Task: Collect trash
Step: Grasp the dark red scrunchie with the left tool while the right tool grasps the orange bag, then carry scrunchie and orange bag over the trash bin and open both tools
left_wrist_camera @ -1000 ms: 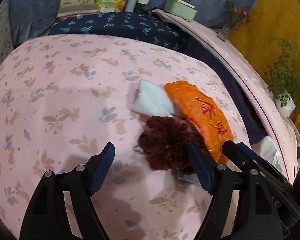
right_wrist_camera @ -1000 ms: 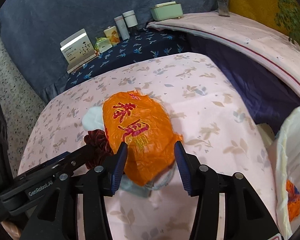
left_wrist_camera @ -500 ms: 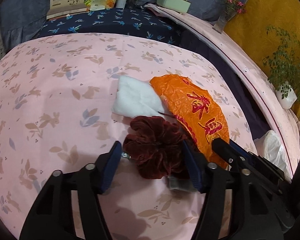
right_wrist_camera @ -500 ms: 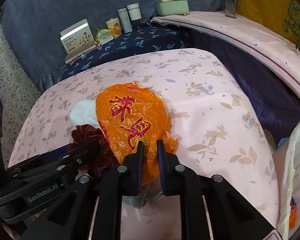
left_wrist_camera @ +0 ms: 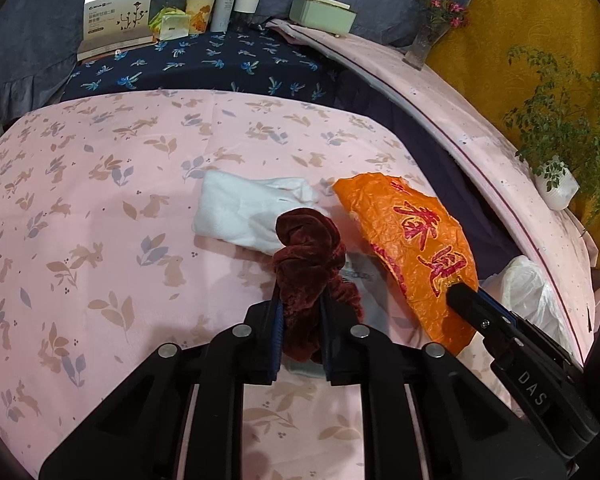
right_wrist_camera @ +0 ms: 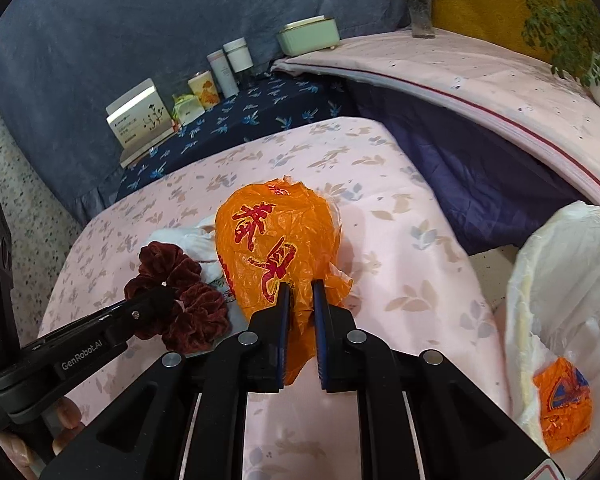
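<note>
My left gripper (left_wrist_camera: 300,308) is shut on a dark red velvet scrunchie (left_wrist_camera: 306,256) and holds it just above the pink bedspread (left_wrist_camera: 100,200); the scrunchie also shows in the right wrist view (right_wrist_camera: 172,292). My right gripper (right_wrist_camera: 300,292) is shut on an orange plastic bag with red characters (right_wrist_camera: 276,240), lifted off the bed; the bag also shows in the left wrist view (left_wrist_camera: 412,240). A white cloth (left_wrist_camera: 244,212) lies on the bed behind both. A white trash bag (right_wrist_camera: 560,300) stands open at the right with an orange wrapper (right_wrist_camera: 564,400) inside.
A dark blue floral cloth (left_wrist_camera: 204,64) at the back carries a white box (left_wrist_camera: 116,16), small cartons, two bottles (left_wrist_camera: 240,2) and a green tin (left_wrist_camera: 324,14). A pink-covered ledge (left_wrist_camera: 480,132) with a flower vase (left_wrist_camera: 428,36) and a potted plant (left_wrist_camera: 560,160) runs along the right.
My left gripper closed on the scrunchie and lifted it. My right gripper, shut on the orange bag half a second ago, has raised it off the bed.
</note>
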Available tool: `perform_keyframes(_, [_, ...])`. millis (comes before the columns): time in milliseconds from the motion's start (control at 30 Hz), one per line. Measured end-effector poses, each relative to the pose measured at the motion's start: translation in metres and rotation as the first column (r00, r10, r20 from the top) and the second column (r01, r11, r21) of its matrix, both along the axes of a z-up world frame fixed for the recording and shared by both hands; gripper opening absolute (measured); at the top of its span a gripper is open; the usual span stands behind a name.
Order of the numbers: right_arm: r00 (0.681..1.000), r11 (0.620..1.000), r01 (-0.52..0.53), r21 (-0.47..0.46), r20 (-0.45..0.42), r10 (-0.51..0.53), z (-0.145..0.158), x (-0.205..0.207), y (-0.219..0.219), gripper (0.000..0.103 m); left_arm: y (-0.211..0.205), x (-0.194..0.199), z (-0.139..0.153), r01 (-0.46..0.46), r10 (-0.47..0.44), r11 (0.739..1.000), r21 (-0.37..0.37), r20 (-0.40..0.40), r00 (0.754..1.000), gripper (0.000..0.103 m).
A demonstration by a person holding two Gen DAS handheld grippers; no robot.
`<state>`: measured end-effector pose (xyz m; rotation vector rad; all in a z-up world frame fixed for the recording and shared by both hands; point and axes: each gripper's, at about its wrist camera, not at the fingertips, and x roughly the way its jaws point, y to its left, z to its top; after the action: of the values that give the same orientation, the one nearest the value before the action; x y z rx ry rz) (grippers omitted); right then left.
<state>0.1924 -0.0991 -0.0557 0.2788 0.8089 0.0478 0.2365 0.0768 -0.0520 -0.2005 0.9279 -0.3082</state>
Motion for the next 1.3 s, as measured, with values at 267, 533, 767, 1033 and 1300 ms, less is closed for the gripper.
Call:
perform_keyframes(267, [0.997,0.998,0.055,0.021,0.050,-0.056,0.023,-0.023,-0.029,0.011,-0.023,-0.020,0.028,0.033,-0.033,0.999,-0.007,0.046,0.998,0.014])
perform_keyframes(533, [0.989,0.991,0.122,0.048,0.082,-0.126,0.039,-0.053,-0.065,0.011,-0.058,-0.041,0.053,0.083,-0.081,0.996,-0.017,0.083,0.993,0.014])
perform_keyframes(767, [0.974,0.978,0.198,0.072,0.099,-0.204,0.047,-0.086,-0.105,0.011,-0.100,-0.065,0.068,0.157,-0.155,0.987,-0.017,0.108,0.982,0.014])
perform_keyframes(1033, [0.951,0.954,0.287,0.091,0.098,-0.295,0.044,-0.126,-0.153,0.011,-0.152,-0.093,0.075,0.253,-0.250,0.967,-0.015,0.112,0.962,0.014])
perform_keyframes(1300, [0.923,0.925,0.366,0.102,0.086,-0.375,0.037,-0.158,-0.192,0.011,-0.198,-0.113,0.075,0.331,-0.328,0.944,-0.007,0.108,0.938,0.014])
